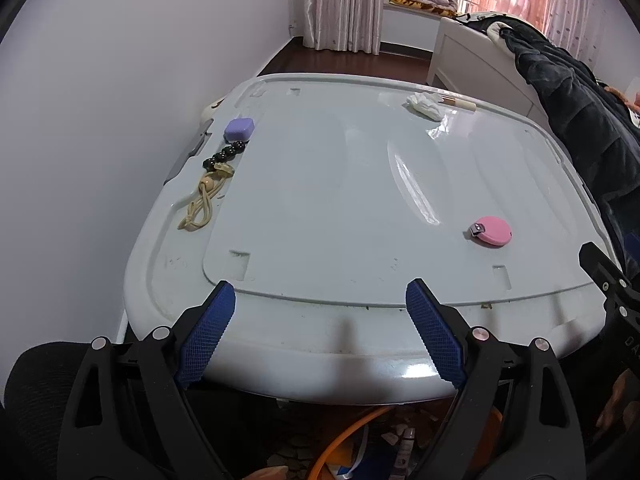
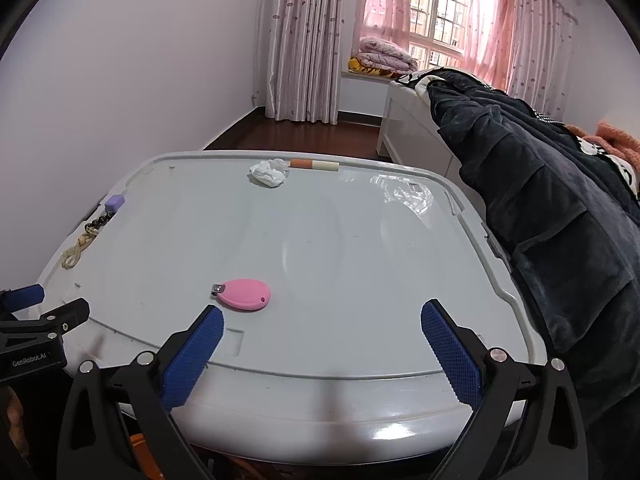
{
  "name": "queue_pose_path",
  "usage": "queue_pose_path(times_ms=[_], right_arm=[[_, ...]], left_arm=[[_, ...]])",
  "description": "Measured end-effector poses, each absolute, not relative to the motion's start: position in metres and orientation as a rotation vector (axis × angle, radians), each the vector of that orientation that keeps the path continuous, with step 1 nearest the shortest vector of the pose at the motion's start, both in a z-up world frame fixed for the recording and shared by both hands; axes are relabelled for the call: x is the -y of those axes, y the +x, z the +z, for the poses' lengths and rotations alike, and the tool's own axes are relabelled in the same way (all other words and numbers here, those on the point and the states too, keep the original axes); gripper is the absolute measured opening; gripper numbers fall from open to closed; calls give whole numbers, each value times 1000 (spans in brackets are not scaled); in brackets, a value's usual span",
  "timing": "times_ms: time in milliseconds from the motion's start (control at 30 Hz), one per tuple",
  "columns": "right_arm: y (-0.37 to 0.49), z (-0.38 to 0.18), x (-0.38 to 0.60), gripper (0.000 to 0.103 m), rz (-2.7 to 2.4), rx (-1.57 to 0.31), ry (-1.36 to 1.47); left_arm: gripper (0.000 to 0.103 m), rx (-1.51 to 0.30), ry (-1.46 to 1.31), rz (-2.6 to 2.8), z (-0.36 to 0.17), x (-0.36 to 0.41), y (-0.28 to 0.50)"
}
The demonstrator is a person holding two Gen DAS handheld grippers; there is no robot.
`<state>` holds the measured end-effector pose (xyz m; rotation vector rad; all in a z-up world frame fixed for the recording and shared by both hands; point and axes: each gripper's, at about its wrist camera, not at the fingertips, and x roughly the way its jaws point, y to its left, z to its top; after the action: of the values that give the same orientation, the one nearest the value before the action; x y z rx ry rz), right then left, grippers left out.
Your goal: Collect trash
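Observation:
A crumpled white tissue (image 1: 425, 105) (image 2: 269, 172) lies at the far edge of a pale grey bin lid (image 1: 320, 208) (image 2: 320, 248). A cigarette (image 1: 458, 101) (image 2: 314, 165) lies just beyond it on the lid's rim. My left gripper (image 1: 320, 300) is open and empty over the lid's near edge. My right gripper (image 2: 322, 320) is open and empty over the near edge, just right of a pink nail clipper (image 2: 244, 294) (image 1: 491, 231). The left gripper also shows in the right wrist view (image 2: 40, 308) at the far left.
A purple eraser-like block (image 1: 239, 129) (image 2: 115, 201), a string of black beads (image 1: 224, 156) and a beige cord (image 1: 202, 204) lie along the lid's left side. A dark coat (image 2: 552, 216) hangs over a white bed frame on the right. A white wall is on the left.

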<state>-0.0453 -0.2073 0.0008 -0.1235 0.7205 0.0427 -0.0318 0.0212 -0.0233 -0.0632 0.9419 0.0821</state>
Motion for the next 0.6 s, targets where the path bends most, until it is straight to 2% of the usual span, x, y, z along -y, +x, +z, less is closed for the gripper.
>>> queue_pose_path(times_ms=[600], right_arm=[[-45, 2, 210, 98, 39, -718, -127]], left_arm=[[85, -949, -41, 62, -26, -17, -30]])
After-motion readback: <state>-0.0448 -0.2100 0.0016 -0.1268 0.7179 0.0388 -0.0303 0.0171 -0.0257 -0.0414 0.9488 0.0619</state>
